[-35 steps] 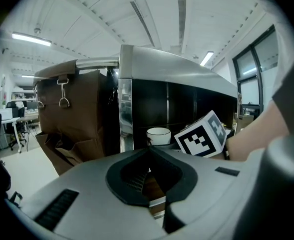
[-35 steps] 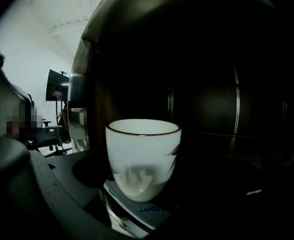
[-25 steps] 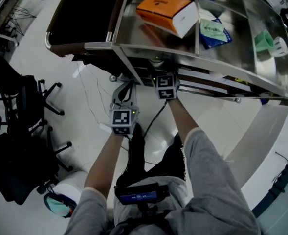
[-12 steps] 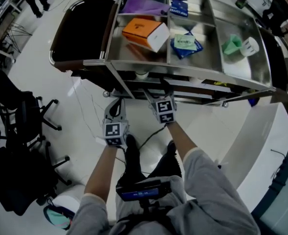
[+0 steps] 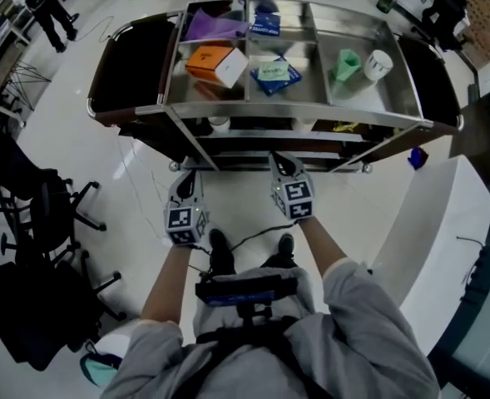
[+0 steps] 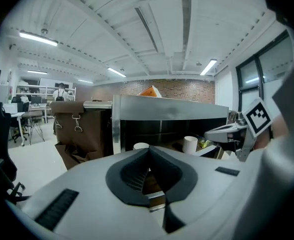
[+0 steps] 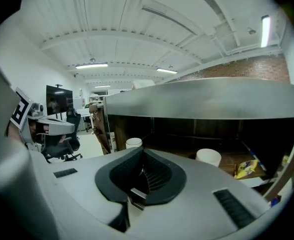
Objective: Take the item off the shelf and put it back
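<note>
A steel cart (image 5: 294, 116) stands ahead of me. Its top tray holds an orange-and-white box (image 5: 215, 63), a purple bag (image 5: 211, 26), blue packets (image 5: 276, 71), a green cup (image 5: 346, 63) and a white cup (image 5: 378, 63). On the dark lower shelf sit two white cups (image 7: 134, 143) (image 7: 208, 157) and a yellow packet (image 7: 246, 169). My left gripper (image 5: 188, 179) (image 6: 148, 154) hangs in front of the cart, shut and empty. My right gripper (image 5: 281, 161) (image 7: 143, 157) is beside it; its jaws have just closed with nothing between them. Both stand clear of the shelf.
Dark bags hang on the cart's left end (image 5: 132, 65) and right end (image 5: 432, 65). Black office chairs (image 5: 37, 214) stand to my left. A white counter (image 5: 432, 223) runs along my right. A cable (image 5: 253, 238) trails on the floor by my feet.
Both grippers have drawn back from under the cart's top tray toward me and risen. The whole cart now shows in the head view.
</note>
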Demonstrator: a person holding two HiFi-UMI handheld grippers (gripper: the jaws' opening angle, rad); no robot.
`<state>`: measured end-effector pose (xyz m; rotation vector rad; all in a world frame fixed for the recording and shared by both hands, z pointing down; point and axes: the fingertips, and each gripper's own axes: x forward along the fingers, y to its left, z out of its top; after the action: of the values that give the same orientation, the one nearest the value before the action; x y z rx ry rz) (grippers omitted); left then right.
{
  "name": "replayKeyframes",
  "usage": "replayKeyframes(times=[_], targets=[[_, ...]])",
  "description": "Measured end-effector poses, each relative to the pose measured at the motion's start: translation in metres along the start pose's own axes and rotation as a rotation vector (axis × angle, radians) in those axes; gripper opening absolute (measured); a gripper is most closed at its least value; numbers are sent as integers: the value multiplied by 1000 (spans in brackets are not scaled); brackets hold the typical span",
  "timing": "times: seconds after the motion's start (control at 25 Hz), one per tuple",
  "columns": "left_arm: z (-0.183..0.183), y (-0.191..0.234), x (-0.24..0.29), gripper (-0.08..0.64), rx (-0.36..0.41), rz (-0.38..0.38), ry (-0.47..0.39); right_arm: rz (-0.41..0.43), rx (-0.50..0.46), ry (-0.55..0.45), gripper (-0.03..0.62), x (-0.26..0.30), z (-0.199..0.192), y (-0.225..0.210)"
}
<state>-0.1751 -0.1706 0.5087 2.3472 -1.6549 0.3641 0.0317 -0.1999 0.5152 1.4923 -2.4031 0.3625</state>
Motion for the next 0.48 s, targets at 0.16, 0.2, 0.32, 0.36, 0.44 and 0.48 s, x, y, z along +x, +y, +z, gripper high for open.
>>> replayKeyframes(times=[0.16,0.2,0.32,0.36,0.44,0.48], targets=[[4,-15,-16,6,7,-16,-13,-42,35,4,9,-45,-6,-26],[5,-18,-19,6,2,-22,-17,-57,55,7,9,-54,-9,-33],[7,-24,-29,7,14,-26,-1,-98,136,3,8,-82,-21,-55],[8,-25,-32,8,22,-24,5,-109,160,2,8,-91,-26,-61],[10,-27,-37,7,27,-20,1,-129,186,7,8,-106,-36,-71],[11,-27,-39,6,24,-20,-5,-139,193,11,8,-113,-40,-75]])
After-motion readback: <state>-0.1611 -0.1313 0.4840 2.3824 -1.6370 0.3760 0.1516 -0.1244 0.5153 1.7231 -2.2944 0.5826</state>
